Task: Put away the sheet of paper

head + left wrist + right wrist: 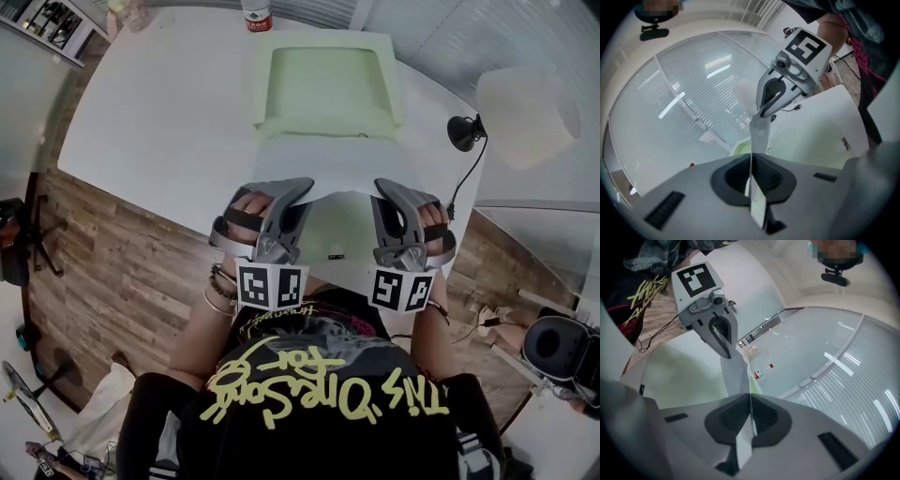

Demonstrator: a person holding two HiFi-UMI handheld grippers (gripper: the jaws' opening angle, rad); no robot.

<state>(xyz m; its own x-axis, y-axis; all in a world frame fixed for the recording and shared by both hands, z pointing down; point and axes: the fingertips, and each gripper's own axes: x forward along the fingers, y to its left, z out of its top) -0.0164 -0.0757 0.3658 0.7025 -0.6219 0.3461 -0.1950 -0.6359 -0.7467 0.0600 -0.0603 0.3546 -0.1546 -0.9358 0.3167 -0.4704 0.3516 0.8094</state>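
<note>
The white sheet of paper [323,164] hangs stretched between both grippers above the near part of the white table [159,122]. My left gripper [298,193] is shut on the sheet's near left edge, and my right gripper [382,191] is shut on its near right edge. In the left gripper view the paper [759,133] runs edge-on from my jaws across to the right gripper [769,104]. The right gripper view mirrors this: the paper [736,376] leads to the left gripper [721,344]. A pale green tray [325,89] lies just beyond the sheet's far edge.
A pale green folder [339,232] with a small label lies on the table under the held sheet. A bottle [256,15] stands at the table's far edge, a black clip lamp [464,131] with a cable at its right edge. Wooden floor surrounds the table.
</note>
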